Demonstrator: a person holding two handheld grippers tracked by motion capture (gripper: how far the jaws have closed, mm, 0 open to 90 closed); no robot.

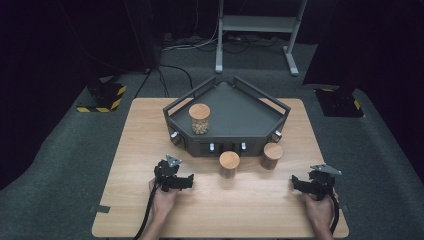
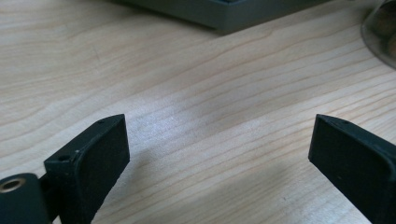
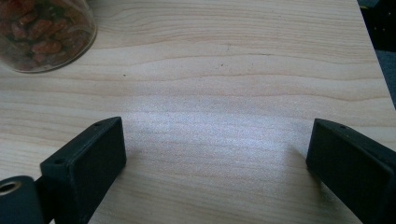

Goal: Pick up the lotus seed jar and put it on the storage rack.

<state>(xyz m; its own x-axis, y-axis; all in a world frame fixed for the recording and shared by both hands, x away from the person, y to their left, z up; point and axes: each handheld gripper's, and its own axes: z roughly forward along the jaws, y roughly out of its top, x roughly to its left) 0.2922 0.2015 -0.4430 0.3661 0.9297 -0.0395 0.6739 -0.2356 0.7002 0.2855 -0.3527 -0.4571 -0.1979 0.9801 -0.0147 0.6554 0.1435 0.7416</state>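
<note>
Three glass jars with round wooden lids are on a light wooden table (image 1: 145, 150). One jar (image 1: 199, 118) stands inside a dark grey corner-shaped tray (image 1: 235, 142). The other two jars stand in front of it, one in the middle (image 1: 229, 164) and one to the right (image 1: 272, 156). My left gripper (image 1: 174, 176) (image 2: 219, 154) hovers low over bare wood, open with nothing between its jaws; the tray's edge (image 2: 224, 14) and a jar (image 2: 380, 32) lie ahead. My right gripper (image 1: 315, 181) (image 3: 217, 158) is open over bare wood, and a jar of reddish-brown pieces (image 3: 42, 32) sits ahead to its left.
The table's right edge (image 3: 378, 70) runs close beside the right gripper. Beyond the table are grey carpet, a metal stand (image 1: 255, 30) and yellow-black striped bases (image 1: 102, 97). Bare wood stretches between the two grippers.
</note>
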